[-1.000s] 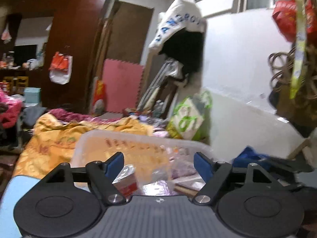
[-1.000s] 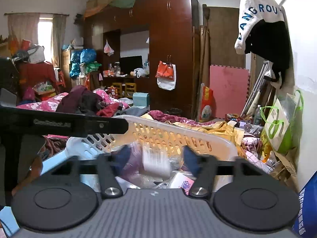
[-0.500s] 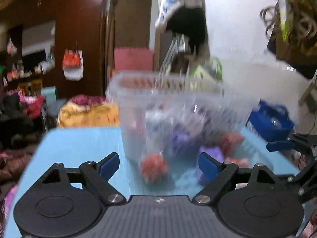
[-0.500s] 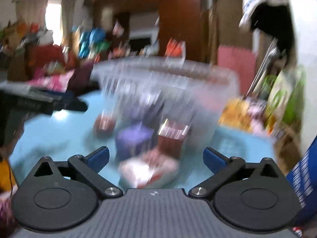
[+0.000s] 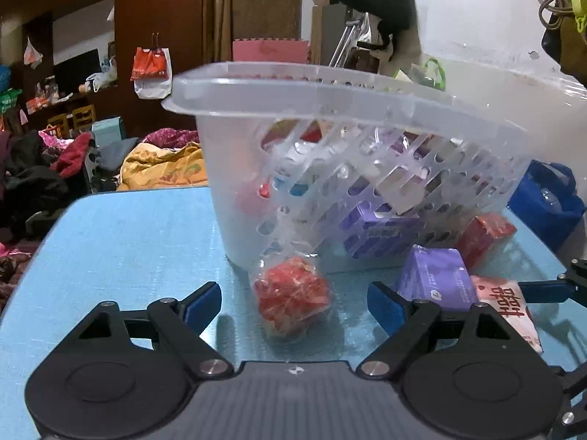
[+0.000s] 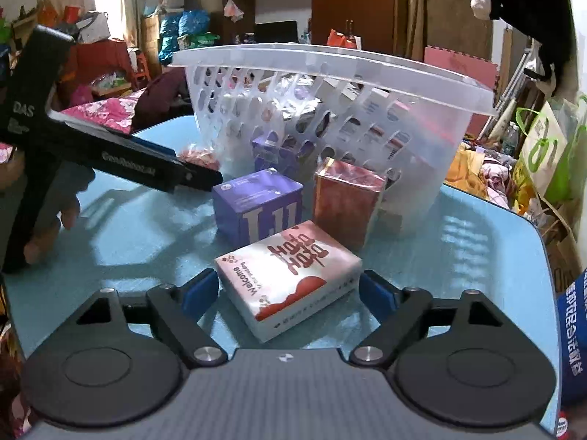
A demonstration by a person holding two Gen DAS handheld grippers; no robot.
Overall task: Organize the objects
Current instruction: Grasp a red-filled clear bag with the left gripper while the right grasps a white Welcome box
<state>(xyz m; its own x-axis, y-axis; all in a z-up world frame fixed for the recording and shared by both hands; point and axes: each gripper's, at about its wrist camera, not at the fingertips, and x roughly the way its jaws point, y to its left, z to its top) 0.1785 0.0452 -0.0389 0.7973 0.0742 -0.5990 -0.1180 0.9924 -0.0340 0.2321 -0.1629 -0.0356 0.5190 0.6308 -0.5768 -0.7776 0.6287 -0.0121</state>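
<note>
The slotted wall of the clear plastic basket (image 5: 367, 168) is blurring most of what is lying inside it; a purple box and bits of red and blue are showing through the slots, but the rest is too broken up to name. The basket is sitting on the blue table (image 5: 128, 242), and whether it is tilted or only bent by the fisheye lens cannot be told. In the left wrist view the pink tissue pack (image 5: 504, 306) is partly hiding behind the gripper's right finger, and the red box (image 5: 484, 234) is half covered by the purple box (image 5: 436, 278) in front of it. The left gripper (image 5: 295, 306) is hovering with its jaws spread wide, the clear bag of red pieces (image 5: 291, 297) lying on the table between the blue pads without touching either. The right gripper (image 6: 290, 293) is likewise standing wide open around the near end of the pink pack (image 6: 290, 275), a pad just beside each side of it; actual contact cannot be made out. Behind that pack the purple box (image 6: 258, 203) and the red box (image 6: 346, 201) are standing side by side against the basket (image 6: 330, 102).
</note>
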